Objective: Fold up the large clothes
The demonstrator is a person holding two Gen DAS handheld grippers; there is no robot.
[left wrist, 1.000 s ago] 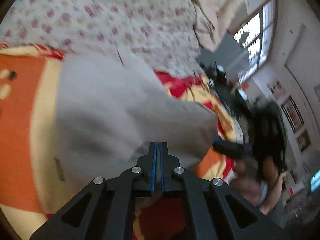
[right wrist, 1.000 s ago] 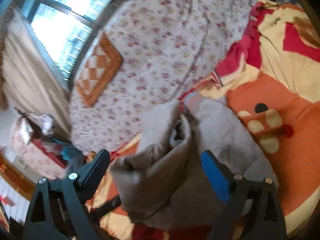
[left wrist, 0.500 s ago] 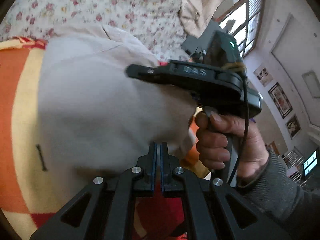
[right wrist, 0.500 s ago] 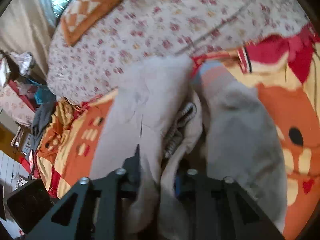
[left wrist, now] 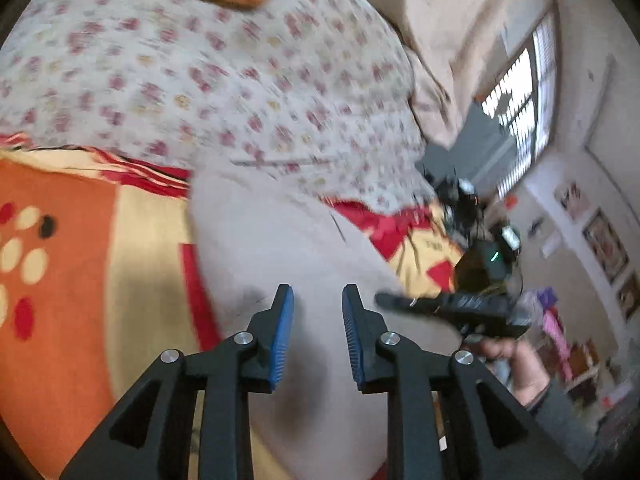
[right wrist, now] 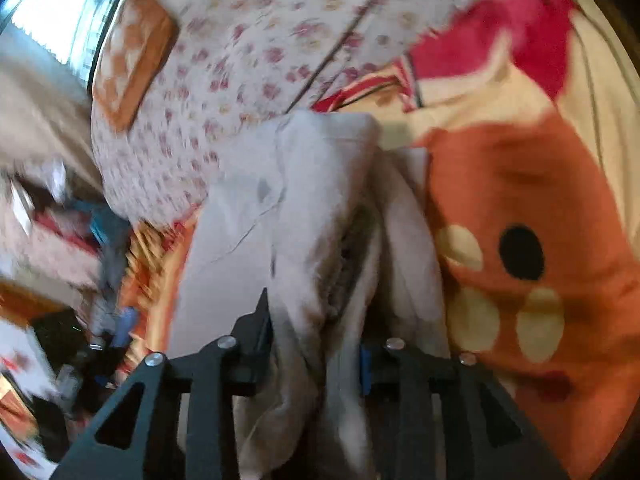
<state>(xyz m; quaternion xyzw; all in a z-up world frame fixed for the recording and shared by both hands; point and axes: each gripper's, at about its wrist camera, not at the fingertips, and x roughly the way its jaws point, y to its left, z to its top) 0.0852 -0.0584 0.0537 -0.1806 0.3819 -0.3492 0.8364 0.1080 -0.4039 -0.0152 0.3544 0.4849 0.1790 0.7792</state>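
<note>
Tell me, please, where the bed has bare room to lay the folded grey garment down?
Bare blanket lies left of the grey garment, up to the floral quilt. The orange patch on the other side is bare too. It is crowded at the bed's edge, where clutter lies beside the garment.

The left hand-held gripper (left wrist: 317,320) has opened, releasing the grey garment (left wrist: 280,248).
</note>
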